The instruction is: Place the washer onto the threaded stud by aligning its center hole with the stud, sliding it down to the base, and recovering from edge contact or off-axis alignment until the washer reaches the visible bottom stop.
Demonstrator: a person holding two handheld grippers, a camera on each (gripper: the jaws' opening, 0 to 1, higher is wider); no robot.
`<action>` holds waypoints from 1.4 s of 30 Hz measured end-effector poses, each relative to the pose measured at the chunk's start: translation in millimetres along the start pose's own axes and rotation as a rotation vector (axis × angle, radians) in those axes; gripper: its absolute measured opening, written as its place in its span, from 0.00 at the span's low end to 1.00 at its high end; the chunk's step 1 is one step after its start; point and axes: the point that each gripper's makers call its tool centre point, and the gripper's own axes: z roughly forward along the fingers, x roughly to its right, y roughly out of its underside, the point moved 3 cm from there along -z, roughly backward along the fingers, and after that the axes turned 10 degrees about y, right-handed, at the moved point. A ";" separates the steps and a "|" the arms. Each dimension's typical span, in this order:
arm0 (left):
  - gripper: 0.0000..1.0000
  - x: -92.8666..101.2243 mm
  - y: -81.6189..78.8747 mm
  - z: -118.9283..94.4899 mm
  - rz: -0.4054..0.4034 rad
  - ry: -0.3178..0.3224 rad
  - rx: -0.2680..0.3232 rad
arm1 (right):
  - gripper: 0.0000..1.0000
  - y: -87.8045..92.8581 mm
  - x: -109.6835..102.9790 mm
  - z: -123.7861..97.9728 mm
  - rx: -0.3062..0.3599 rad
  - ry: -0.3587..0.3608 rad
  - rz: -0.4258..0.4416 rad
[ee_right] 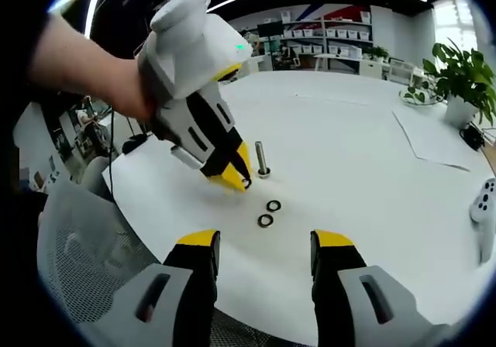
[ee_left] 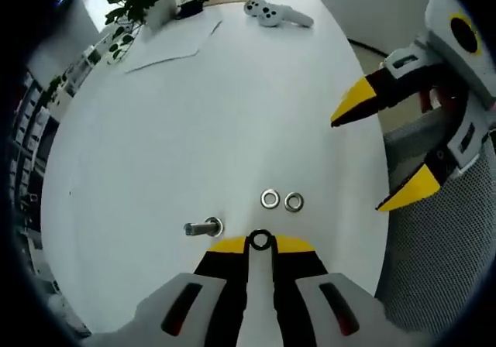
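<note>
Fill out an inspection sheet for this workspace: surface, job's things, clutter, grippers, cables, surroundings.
Surface: white table, oval, mostly bare.
Job's things: threaded stud standing upright on its base; one washer pinched in the left gripper's tips, not yet on the stud; two spare washers lying flat side by side.
Clutter: game controller, paper sheets, potted plant near the far edge.
Grippers: left gripper shut on the washer beside the stud; right gripper open, off the table.
Cables: black cord hanging past the table edge.
Surroundings: mesh chair, shelving in the background.
</note>
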 end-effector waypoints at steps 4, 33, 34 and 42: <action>0.08 -7.1 -1.9 -10.7 -0.003 -0.013 0.024 | 0.49 -0.2 -0.3 -0.4 0.000 -0.001 0.000; 0.08 -37.1 -15.6 -26.1 0.063 -0.076 0.023 | 0.49 -0.2 0.5 -0.7 0.002 0.003 0.004; 0.08 -37.3 -15.3 -25.7 0.064 -0.076 0.021 | 0.49 -0.3 0.6 -0.7 0.003 0.003 0.005; 0.08 -38.2 -15.6 -20.9 0.065 -0.064 0.008 | 0.49 -0.3 0.8 -0.2 0.003 0.005 0.006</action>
